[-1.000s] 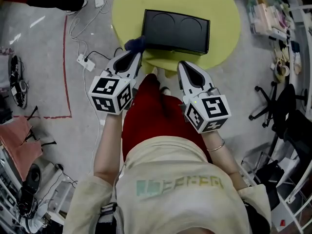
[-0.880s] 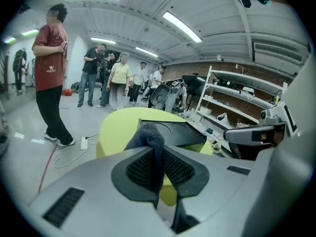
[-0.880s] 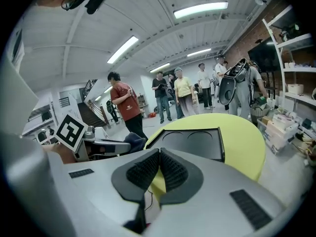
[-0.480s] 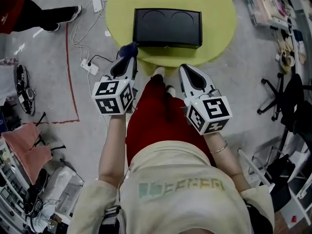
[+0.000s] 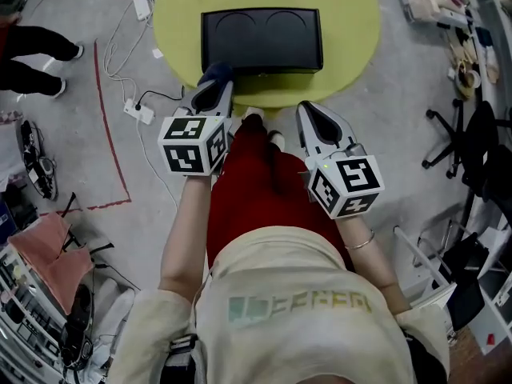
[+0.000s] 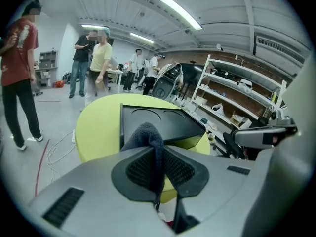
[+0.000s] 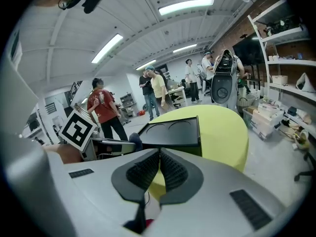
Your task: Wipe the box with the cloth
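Note:
A black rectangular box [image 5: 262, 40] with two round recesses in its top lies on the round yellow table [image 5: 344, 30]. My left gripper [image 5: 214, 82] is shut on a dark blue cloth [image 5: 216, 74], whose bunch sits at the box's near left corner. In the left gripper view the cloth [image 6: 149, 138] hangs between the jaws in front of the box [image 6: 163, 124]. My right gripper [image 5: 312, 116] is shut with nothing in it, short of the table's near edge; its own view shows the box [image 7: 175, 131] ahead.
Cables and a power strip [image 5: 138, 110] lie on the floor left of the table, inside red floor tape [image 5: 106, 122]. A person's legs [image 5: 32, 58] stand at far left. An office chair [image 5: 472, 154] and cluttered shelves [image 5: 448, 14] are on the right. Several people stand in the background [image 6: 91, 58].
The view has shifted so the table and box sit further left and closer. My left gripper with the cloth has come up to the box's near left corner. The right gripper barely moved.

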Motion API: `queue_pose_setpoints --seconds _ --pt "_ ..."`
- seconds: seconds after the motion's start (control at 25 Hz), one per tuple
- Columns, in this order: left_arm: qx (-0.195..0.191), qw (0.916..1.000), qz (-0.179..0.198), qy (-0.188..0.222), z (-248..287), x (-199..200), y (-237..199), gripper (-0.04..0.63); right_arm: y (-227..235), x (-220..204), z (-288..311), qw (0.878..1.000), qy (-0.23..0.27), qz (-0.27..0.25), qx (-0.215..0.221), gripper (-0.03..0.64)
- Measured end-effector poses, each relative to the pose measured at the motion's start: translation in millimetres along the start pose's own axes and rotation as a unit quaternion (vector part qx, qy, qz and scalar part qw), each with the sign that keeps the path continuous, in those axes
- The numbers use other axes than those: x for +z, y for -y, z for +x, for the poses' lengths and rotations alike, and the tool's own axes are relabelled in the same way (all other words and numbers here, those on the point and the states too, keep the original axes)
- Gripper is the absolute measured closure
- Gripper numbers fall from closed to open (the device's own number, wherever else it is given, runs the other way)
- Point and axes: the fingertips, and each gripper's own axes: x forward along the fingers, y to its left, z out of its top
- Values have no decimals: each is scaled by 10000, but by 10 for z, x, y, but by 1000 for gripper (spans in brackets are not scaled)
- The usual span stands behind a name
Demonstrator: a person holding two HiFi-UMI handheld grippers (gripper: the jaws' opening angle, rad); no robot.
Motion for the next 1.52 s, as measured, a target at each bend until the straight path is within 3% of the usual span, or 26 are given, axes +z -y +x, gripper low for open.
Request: queue_pose_setpoints --seconds 0.44,0.8,1.2,1.36,1.52 --pt "-960 9937 474 -336 496 131 877 534 513 10 -269 9970 211 467 -572 580" --pt "-1737 9787 912 -613 844 170 1538 534 906 -46 -578 9873 449 907 -1225 578" --pt "-2465 9525 1531 -928 1098 193 2076 534 1225 -53 -781 9697 739 1355 -1894 580" --pt "-2828 9353 1854 -1040 1045 200 2355 534 1296 -40 -920 9617 911 1473 -2126 578" --pt "-3108 9128 2396 -1132 1041 319 2595 534 1341 23 -1011 9541 1099 1553 -2313 578"
